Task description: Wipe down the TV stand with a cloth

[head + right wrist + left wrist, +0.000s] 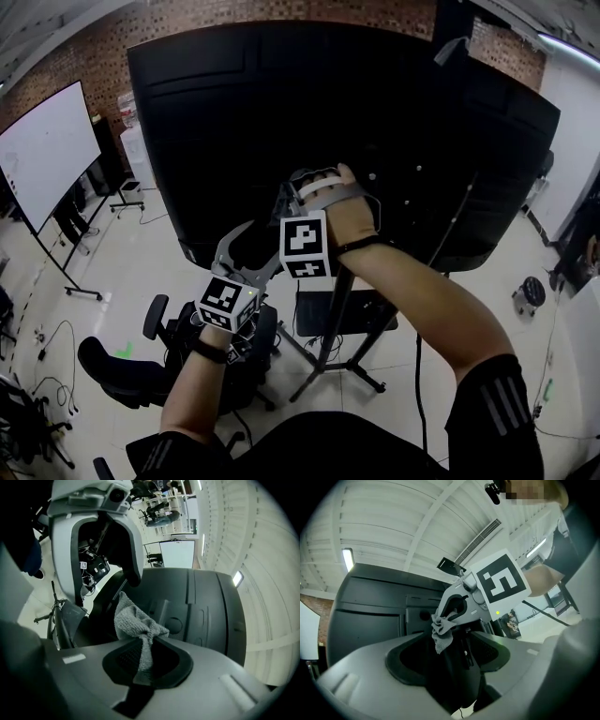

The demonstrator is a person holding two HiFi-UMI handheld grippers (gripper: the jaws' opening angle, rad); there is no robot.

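Note:
The back of a large black TV [234,112] fills the head view, mounted on a black stand pole [330,333] with splayed feet. My right gripper [311,184] is raised against the TV's back, shut on a crumpled grey cloth [136,625]. The left gripper view shows that cloth [440,633] hanging from the right gripper's [442,620] tips. My left gripper [251,251] sits lower, at the TV's bottom edge. Its fingers [133,573] stand apart in the right gripper view. A black part of the stand [457,677] lies between its jaws; contact cannot be told.
A black office chair [122,370] stands on the pale floor at lower left. A whiteboard on wheels [42,150] is at far left. Cables [56,342] trail on the floor. A small shelf [370,314] sits on the stand's pole.

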